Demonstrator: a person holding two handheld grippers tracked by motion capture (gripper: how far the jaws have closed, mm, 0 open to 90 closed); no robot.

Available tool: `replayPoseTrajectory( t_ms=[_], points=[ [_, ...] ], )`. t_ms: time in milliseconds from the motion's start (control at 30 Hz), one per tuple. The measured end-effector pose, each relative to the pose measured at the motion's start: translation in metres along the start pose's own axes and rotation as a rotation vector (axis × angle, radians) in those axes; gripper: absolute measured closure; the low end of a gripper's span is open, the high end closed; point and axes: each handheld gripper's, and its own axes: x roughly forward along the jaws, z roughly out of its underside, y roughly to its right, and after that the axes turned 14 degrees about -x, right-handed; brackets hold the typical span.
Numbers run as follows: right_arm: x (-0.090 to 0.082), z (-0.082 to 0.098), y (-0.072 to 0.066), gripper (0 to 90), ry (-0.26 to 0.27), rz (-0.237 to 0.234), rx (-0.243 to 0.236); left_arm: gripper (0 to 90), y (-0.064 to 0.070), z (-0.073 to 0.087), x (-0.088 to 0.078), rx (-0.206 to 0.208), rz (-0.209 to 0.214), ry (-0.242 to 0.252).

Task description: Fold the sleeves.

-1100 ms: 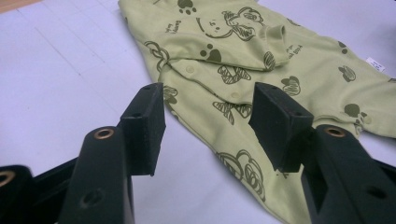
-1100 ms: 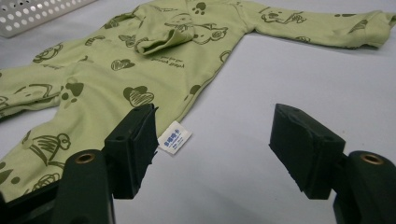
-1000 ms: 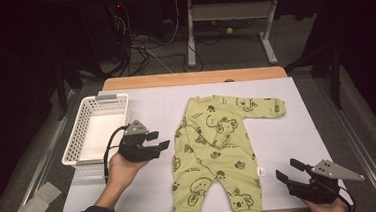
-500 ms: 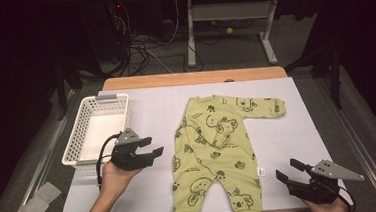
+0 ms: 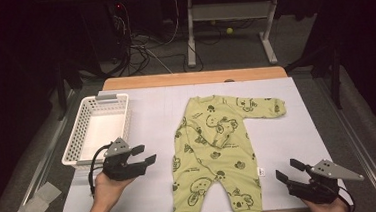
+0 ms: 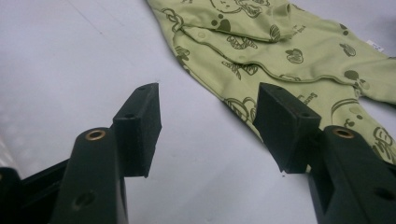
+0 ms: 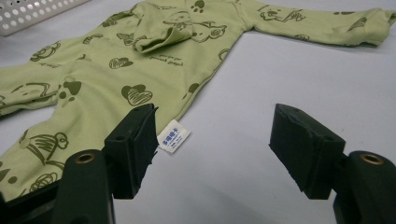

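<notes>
Left claw (image 5: 147, 155), jaws just widened and empty, has drawn back from the romper (image 5: 215, 159); right claw (image 5: 287, 171) spread, idle.

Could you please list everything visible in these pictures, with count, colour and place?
Baby romper: one, light green with dark prints, flat at the table's middle, one sleeve folded across its chest, the other stretched out.
Care label: one, white, at the romper's side seam.
Basket: one, white, perforated, at the table's left edge.
Table: one, pale grey top.
Ball: one, yellow-green, on the floor behind.
Left gripper: one, black, open, left of the romper.
Right gripper: one, black, open, near the romper's right leg.
</notes>
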Motion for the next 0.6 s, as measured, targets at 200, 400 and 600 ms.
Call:
replayPoseTrajectory(
  t_ms=[200, 400, 600],
  points=[
    [0.000, 0.000, 0.000, 32.4, -0.002, 0.000, 0.001, 36.5, -0.003, 0.010, -0.003, -0.009, 0.001, 0.015],
    [0.000, 0.000, 0.001, 32.3, 0.000, 0.001, 0.002, 36.5, -0.006, 0.018, -0.007, -0.018, -0.007, 0.032],
    [0.001, 0.000, 0.000, 32.3, -0.003, 0.000, -0.001, 36.5, -0.009, 0.030, -0.015, -0.032, -0.018, 0.061]
  ],
)
